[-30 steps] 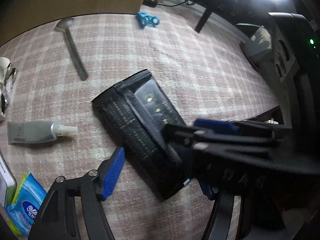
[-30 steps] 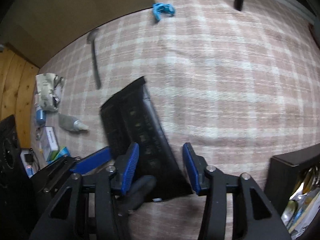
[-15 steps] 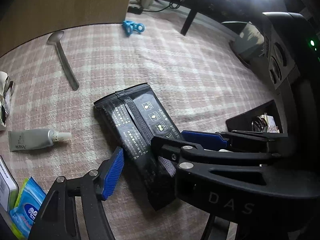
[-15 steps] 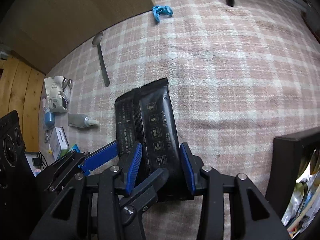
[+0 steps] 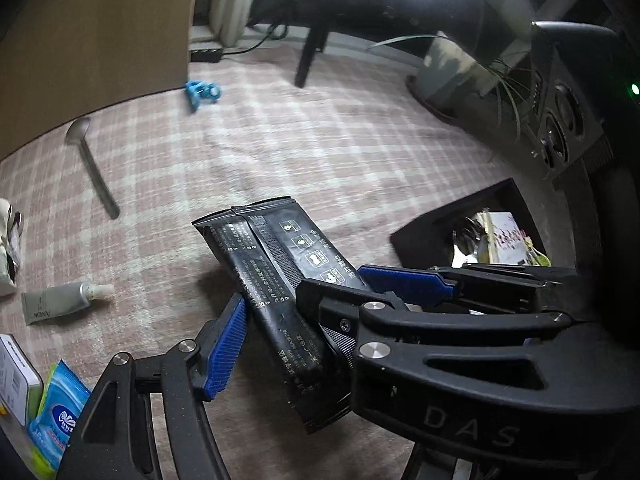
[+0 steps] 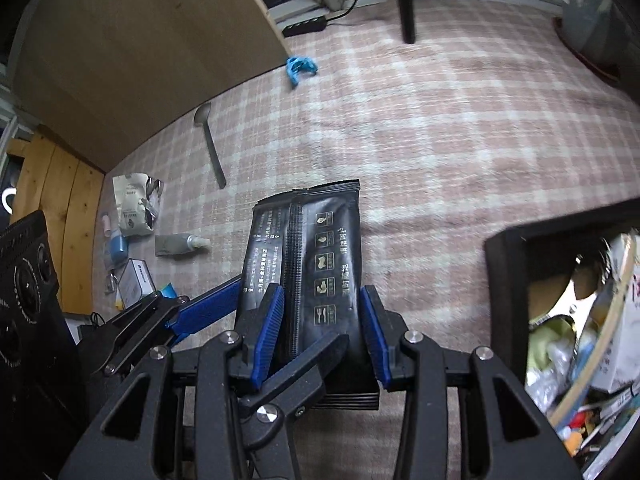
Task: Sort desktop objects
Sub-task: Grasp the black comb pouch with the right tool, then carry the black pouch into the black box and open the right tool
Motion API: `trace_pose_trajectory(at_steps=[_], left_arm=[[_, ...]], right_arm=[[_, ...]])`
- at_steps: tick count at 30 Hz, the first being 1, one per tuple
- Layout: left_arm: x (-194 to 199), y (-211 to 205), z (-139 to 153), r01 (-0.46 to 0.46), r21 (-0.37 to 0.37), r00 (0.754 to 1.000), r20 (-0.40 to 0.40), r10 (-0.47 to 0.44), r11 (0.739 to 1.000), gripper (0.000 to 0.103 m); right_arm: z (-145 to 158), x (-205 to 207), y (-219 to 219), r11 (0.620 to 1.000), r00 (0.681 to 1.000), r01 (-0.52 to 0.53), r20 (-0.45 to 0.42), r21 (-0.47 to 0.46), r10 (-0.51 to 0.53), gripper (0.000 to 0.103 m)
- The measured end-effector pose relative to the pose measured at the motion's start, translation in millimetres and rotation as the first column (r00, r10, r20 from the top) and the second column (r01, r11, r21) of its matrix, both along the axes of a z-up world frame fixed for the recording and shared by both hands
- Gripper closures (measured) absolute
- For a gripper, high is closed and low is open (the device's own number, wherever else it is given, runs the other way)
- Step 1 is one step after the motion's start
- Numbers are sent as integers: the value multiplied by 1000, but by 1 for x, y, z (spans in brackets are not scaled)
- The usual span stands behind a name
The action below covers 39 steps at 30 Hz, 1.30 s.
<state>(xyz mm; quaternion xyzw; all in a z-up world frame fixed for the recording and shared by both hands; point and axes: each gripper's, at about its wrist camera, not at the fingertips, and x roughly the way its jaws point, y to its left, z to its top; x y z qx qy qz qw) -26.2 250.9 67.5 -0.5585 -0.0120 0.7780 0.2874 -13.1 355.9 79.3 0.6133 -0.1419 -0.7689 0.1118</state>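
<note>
Item: black packet (image 6: 316, 264), flat foil pouch with printed icons and a ribbed centre seam. Location: lifted clear of the plaid-clothed worktop (image 6: 440, 120), near end between the blue pads of the right gripper (image 6: 320, 332), far end free and pointing toward the spoon (image 6: 210, 144).

Right gripper: fingers drawn in against both long edges of the packet, gripping it.

Left gripper (image 5: 320, 320): fingers spread wide; one blue pad lies against the packet's left edge, the other is hidden behind the right gripper's frame, so whether it bears any load cannot be told. Judged not to be clamping.

Destination, judged: the dark bin (image 6: 504, 272) at right, already holding mixed items.

Handling notes: the pouch is soft and held by one end only, so it may sag or pivot. Keep the grip firm, carry it level over the bin's rim, and clear the left gripper aside first to avoid fouling the two frames.

Unsorted remainder: tube (image 5: 60, 304), blue clip (image 5: 202, 92), blue sachet (image 5: 60, 412).
</note>
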Motion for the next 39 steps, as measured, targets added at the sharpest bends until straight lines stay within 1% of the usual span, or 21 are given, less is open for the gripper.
trace_pose_trajectory(at_steps=[6,10,15,20,25,34,36,37,39], left_arm=[[11,15,18,46,7,998,-33,-45,999,40],[21,30,27,89,13,995,-44,-88,996,40],[39,58,37,160,20,986,-59,-159,987,40],[59,93,50,247,22,966,-87,-244,969,40],[75,127,61,323,17,942,-107,-319,946,40],[89,166,70,397,21,913,-115,-392,918,39],[92,171,70,418,29,906,-94,-413,908,38],[92,171,70,425,50,904,-71,-421,904,38],[92,168,71,426,72,904,-59,-423,902,37]], right_arm=[[21,14,17,1000,999,26,-44,13,-25,64],[31,28,35,997,995,78,-63,16,-77,64],[44,51,64,988,985,149,-92,36,-145,64],[58,78,102,972,968,229,-118,46,-222,64],[66,94,133,956,951,289,-133,52,-281,64],[76,113,170,934,930,352,-140,67,-340,64],[77,117,178,936,931,347,-140,65,-336,62],[78,118,181,933,928,354,-145,62,-343,60],[81,122,190,923,917,380,-153,60,-368,58]])
